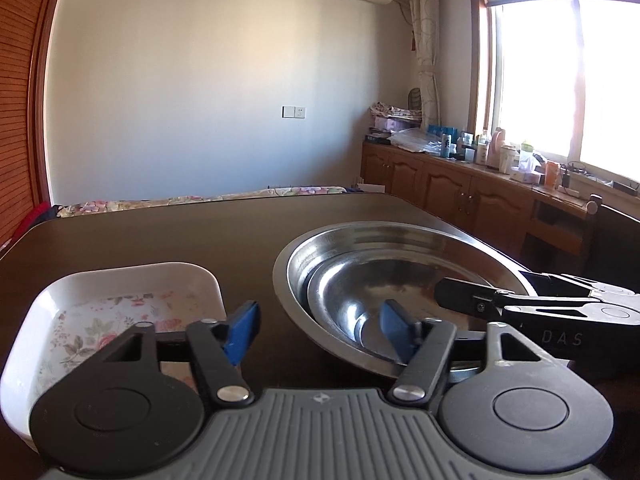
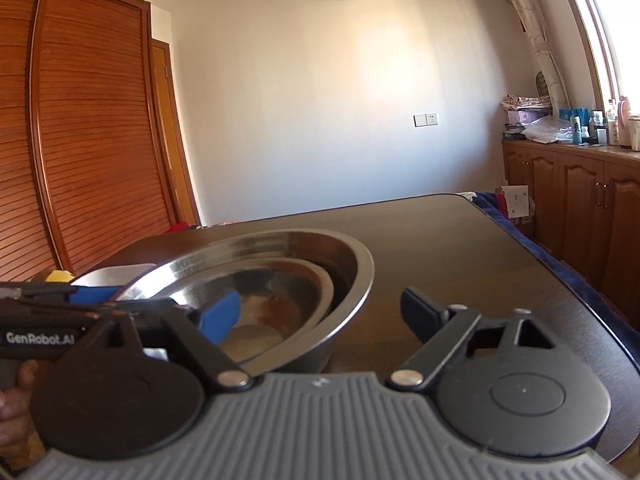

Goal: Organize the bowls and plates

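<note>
A large steel bowl stands on the dark table, and a smaller steel bowl is nested inside it. To its left lies a white rectangular dish with a floral bottom. My left gripper is open and straddles the big bowl's left rim, one blue pad inside and one outside. In the right wrist view the large steel bowl shows again. My right gripper is open astride its right rim, holding nothing. The left gripper reaches in from the left, with the white dish behind it.
A hand holds the left gripper's handle. Wooden cabinets with bottles and boxes on top run under the window on the right. A slatted wooden wardrobe stands at the left. The table's far half is bare dark wood.
</note>
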`<action>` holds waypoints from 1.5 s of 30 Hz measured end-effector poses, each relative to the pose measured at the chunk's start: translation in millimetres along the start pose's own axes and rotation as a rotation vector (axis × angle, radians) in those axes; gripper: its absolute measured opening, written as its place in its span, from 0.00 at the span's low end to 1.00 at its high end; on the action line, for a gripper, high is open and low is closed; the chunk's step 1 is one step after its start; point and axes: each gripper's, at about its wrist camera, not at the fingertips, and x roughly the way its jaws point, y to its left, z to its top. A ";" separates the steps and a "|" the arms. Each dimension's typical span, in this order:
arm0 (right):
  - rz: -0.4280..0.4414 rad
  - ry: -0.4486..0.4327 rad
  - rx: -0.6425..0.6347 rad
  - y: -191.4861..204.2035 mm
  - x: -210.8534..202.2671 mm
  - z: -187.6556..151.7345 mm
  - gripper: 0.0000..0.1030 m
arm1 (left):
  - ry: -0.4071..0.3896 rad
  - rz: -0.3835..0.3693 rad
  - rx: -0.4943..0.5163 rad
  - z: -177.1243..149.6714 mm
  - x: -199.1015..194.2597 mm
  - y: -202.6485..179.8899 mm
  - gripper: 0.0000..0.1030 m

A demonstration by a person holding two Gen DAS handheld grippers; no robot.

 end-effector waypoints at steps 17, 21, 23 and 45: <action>0.029 -0.016 0.020 1.9 -2.7 -1.3 0.43 | -0.010 -0.008 -0.003 -0.8 -1.6 -0.5 0.43; 0.031 -0.020 0.032 1.4 -2.4 -1.0 0.40 | -0.007 -0.005 -0.007 0.4 -4.3 1.2 0.41; 0.033 -0.029 0.030 2.1 -3.4 0.5 0.39 | -0.009 -0.006 -0.010 1.2 -6.1 2.0 0.41; 0.151 -0.062 -0.039 51.2 2.4 29.3 0.39 | -0.082 0.091 -0.045 24.7 -66.4 47.7 0.41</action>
